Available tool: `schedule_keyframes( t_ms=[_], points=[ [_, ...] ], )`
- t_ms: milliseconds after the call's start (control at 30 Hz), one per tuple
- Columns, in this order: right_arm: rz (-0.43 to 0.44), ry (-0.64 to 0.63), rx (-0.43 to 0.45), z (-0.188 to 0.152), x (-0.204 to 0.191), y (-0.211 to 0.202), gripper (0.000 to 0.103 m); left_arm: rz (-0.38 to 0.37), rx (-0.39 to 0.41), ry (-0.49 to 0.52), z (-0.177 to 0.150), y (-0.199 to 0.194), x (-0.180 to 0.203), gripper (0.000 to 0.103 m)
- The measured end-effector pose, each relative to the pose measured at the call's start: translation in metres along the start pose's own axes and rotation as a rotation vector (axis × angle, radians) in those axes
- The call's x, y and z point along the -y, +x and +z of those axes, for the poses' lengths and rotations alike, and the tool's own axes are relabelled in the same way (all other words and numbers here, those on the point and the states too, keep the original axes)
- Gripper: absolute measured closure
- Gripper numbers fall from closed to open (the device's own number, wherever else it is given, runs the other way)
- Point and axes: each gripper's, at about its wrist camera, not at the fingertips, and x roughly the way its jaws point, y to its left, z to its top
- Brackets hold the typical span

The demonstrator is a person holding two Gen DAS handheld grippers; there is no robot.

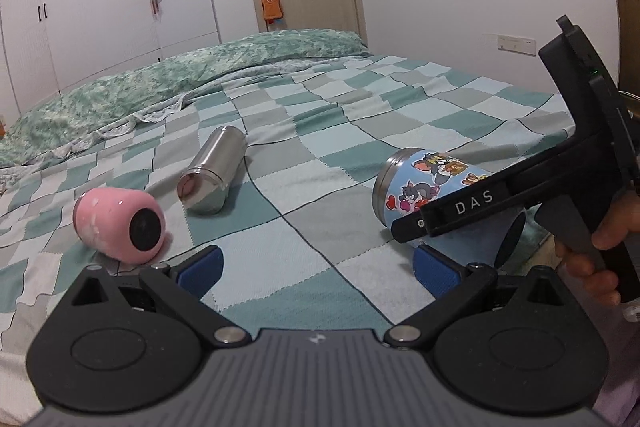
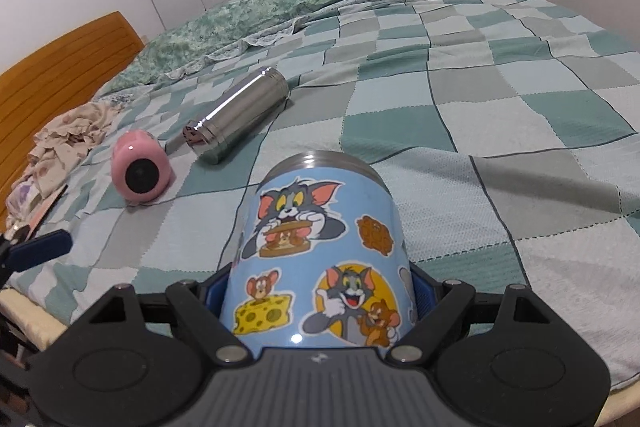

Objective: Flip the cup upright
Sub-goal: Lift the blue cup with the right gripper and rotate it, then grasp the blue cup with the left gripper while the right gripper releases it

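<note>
On the checkered blanket, three cups are lying on their sides: a pink cup at the left, a steel cup beyond it toward the middle, and a blue cartoon cup at the right. Right gripper is clamping the blue cup around its body near one end, blue pads pressing on both sides of the sticker wall; the cup is sitting between the fingers, pointing forward and away along them, steel-rimmed end farthest from the tool. Left wrist view is showing the same grip from the side: right gripper is coming in from the right, its black finger marked DAS crossing the lower side of the cup, the person's hand gripping the handle. Cup is looking tilted, steel end angled up and to the left, but I cannot tell whether it is touching the blanket underneath. Left gripper is hovering low over the blanket, fingers spread wide apart and holding nothing; its right pad is sitting just beside the blue cup's near end, contact unclear. Pink cup is sitting just ahead of its left pad, dark round end facing the camera. Steel cup is lying well apart from both tools. Crumpled cloth is piled at the blanket's far left edge by the wooden headboard.
</note>
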Motion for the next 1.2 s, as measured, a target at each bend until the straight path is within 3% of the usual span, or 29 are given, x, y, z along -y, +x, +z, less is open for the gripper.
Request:
schedule_keyframes(
  t_ms=[267,367,400,733,933,1200],
  points=[
    [0.010,0.043,-0.032,0.009,0.006,-0.002,0.019,0.017,0.005,-0.018,0.001,-0.009,0.000,0.000],
    [0.030,0.046,-0.025,0.011,0.008,-0.009,0.004,0.029,0.003,-0.019,0.002,-0.012,0.002,0.000],
    [0.034,0.043,-0.015,0.012,0.010,-0.014,0.000,0.032,0.004,-0.022,0.002,-0.013,0.002,0.000],
    [0.120,-0.029,0.127,0.025,0.044,-0.077,0.000,0.091,0.008,-0.066,0.026,-0.024,0.035,0.000],
    [0.106,-0.093,0.179,0.035,0.083,-0.095,0.000,0.109,-0.039,-0.117,0.046,-0.017,0.065,0.000],
    [0.055,-0.233,0.229,0.038,0.133,-0.099,0.000,0.176,-0.191,-0.224,0.067,0.022,0.100,0.000]
  ],
)
